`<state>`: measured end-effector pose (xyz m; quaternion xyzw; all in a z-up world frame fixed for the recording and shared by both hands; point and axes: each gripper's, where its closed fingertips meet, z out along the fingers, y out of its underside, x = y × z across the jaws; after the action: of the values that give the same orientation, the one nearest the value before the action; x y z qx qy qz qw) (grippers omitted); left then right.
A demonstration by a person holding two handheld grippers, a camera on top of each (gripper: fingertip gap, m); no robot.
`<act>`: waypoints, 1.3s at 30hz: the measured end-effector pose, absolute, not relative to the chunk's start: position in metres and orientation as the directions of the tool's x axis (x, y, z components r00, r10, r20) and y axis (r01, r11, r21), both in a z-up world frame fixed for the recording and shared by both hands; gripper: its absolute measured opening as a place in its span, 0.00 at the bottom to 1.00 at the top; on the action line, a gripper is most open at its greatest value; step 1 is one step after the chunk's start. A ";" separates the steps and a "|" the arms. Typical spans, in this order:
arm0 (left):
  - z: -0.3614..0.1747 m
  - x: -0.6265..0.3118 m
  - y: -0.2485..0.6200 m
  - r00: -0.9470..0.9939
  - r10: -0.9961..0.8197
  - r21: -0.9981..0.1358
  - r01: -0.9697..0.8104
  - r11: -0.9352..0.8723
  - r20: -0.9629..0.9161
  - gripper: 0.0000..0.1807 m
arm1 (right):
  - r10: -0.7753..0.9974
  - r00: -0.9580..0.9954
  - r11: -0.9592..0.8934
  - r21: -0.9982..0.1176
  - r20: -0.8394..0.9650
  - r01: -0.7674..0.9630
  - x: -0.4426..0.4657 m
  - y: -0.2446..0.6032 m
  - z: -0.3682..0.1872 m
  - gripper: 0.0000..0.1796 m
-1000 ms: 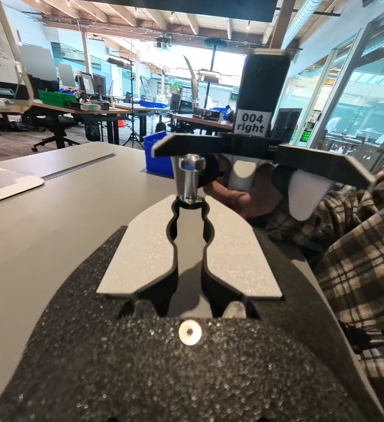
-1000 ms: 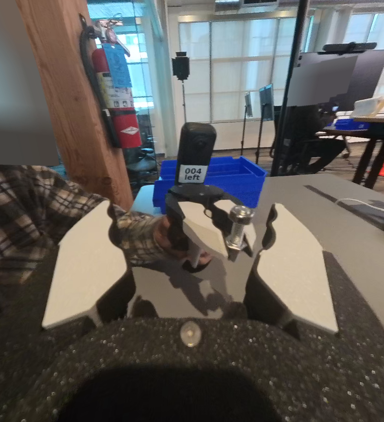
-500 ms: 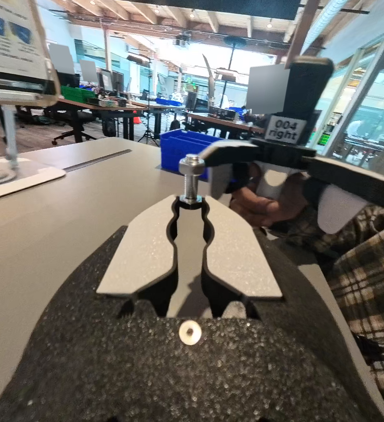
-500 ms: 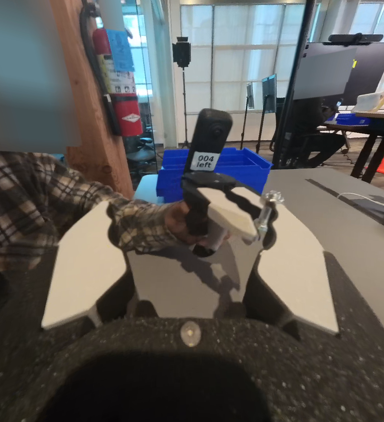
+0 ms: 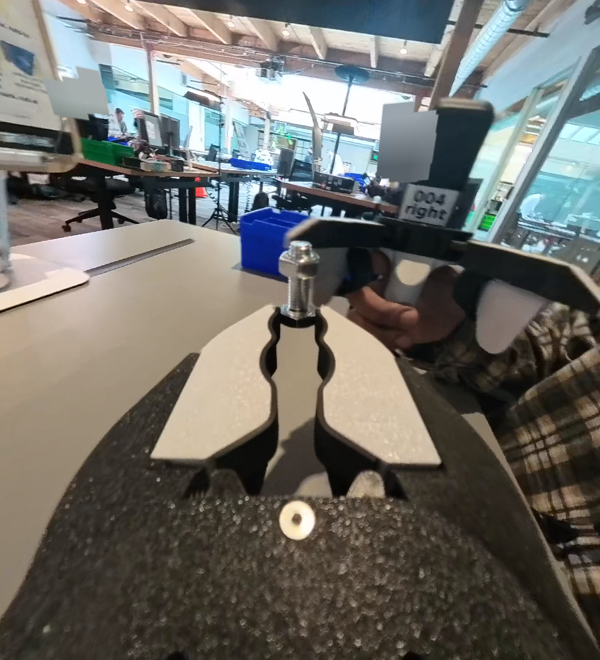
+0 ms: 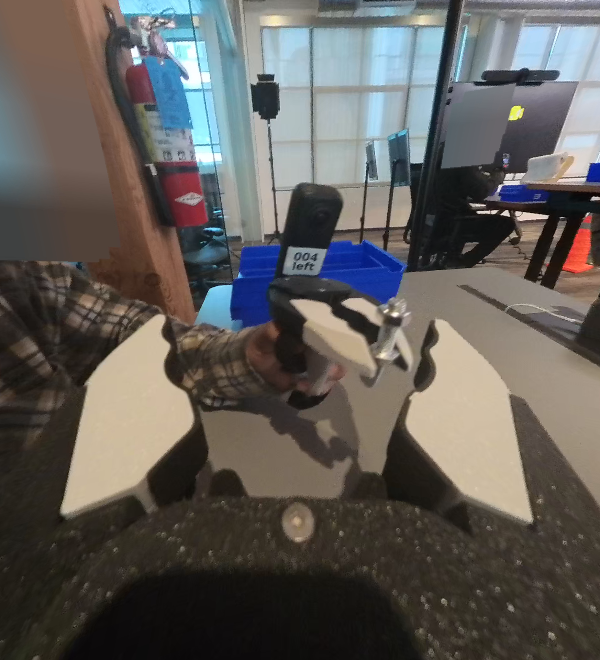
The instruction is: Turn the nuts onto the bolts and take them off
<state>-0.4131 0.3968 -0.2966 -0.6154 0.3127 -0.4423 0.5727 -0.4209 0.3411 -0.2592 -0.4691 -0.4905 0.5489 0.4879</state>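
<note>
Left hand-held gripper [image 5: 296,316] clamps the bolt [image 5: 298,285] by its lower end, upright above the desk [image 5: 77,357]. Nut [image 5: 298,263] sits near the bolt's top, probably only a few threads on. Right hand-held gripper [image 6: 300,360] spread wide, empty, just right of it. Next: square the jaws on the nut flats, grip lightly, turn without tilting the bolt.

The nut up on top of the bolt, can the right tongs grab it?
Probably yes. The right tongs are wide open, and the nut sits bare atop the bolt that the left tongs pinch.
</note>
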 end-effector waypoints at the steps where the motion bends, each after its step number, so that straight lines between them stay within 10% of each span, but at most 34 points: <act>1: -0.296 -0.408 0.393 0.398 -0.902 -0.985 0.110 -0.136 0.169 0.10 | 0.995 -0.087 -0.047 -0.996 -0.040 -0.081 -0.423 0.343 -0.257 0.71; 39: -0.306 -0.416 0.406 0.442 -0.866 -0.972 0.102 -0.212 0.235 0.10 | 0.993 -0.110 -0.043 -0.999 -0.040 -0.022 -0.426 0.334 -0.269 0.72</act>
<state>-0.4163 0.4065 -0.3063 -0.6440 0.2964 -0.4372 0.5535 -0.4260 0.3335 -0.2687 -0.4762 -0.5100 0.5429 0.4673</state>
